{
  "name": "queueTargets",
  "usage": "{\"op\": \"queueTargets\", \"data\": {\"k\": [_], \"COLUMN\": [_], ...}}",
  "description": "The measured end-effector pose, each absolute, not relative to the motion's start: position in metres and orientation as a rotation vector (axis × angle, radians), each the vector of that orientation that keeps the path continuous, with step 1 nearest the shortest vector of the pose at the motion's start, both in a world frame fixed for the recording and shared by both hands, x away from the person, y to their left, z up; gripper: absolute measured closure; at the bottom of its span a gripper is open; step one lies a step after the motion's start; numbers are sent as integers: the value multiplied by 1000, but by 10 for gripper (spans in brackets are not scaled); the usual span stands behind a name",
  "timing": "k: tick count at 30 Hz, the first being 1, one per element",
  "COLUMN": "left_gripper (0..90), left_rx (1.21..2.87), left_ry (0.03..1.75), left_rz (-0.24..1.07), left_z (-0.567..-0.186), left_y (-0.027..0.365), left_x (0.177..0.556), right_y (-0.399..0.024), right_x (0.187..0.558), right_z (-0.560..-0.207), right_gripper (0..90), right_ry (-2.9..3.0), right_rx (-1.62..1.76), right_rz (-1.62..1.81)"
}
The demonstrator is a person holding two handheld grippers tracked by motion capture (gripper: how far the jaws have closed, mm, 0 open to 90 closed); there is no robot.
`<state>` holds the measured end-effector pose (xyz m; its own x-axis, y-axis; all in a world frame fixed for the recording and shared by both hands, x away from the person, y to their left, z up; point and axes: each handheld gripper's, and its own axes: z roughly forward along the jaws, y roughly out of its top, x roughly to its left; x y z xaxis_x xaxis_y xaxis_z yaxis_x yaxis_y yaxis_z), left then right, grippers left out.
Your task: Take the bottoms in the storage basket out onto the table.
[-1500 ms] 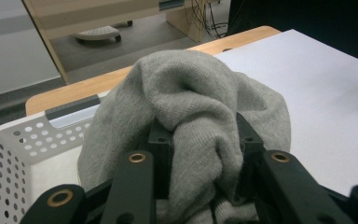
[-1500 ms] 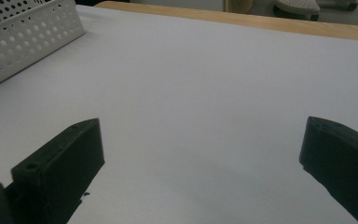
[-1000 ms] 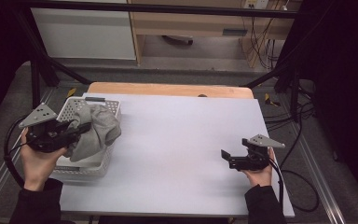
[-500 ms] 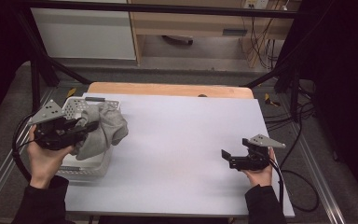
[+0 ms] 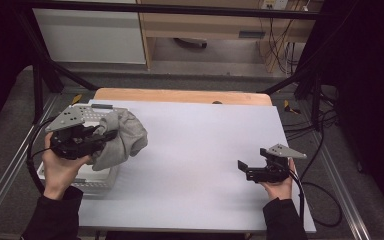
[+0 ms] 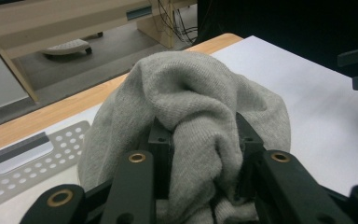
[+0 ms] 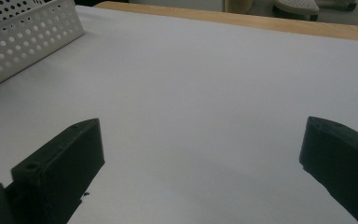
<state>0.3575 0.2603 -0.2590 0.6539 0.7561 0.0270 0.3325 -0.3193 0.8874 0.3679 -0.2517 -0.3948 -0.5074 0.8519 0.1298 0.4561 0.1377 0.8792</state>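
A crumpled grey knitted cloth hangs above the left side of the white table, over the edge of a white perforated basket. My left gripper is shut on the cloth; in the left gripper view a thick fold of grey cloth bulges between the two black jaws. My right gripper rests low over the table at the right, jaws open wide, pointing left. In the right gripper view its jaws are apart with bare white table between them.
The basket's perforated wall shows at the far left in the right gripper view. A wooden strip runs along the table's far edge. Black frame posts and cables stand beside the table at right.
My left gripper has lifted the grey cloth out of the basket and carried it up and toward the table's middle. The right gripper has stayed where it was.
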Motion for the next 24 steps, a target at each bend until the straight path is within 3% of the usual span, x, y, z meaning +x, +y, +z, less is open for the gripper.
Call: {"op": "queueTargets", "data": {"k": [24], "left_gripper": [673], "left_rx": [1946], "left_ry": [800], "left_rz": [504], "left_z": [-265], "left_y": [230], "left_x": [364], "right_y": [-252], "right_x": [368], "right_z": [-395], "right_gripper": [1], "right_ry": [2019], "right_rx": [1256], "right_rz": [1326]}}
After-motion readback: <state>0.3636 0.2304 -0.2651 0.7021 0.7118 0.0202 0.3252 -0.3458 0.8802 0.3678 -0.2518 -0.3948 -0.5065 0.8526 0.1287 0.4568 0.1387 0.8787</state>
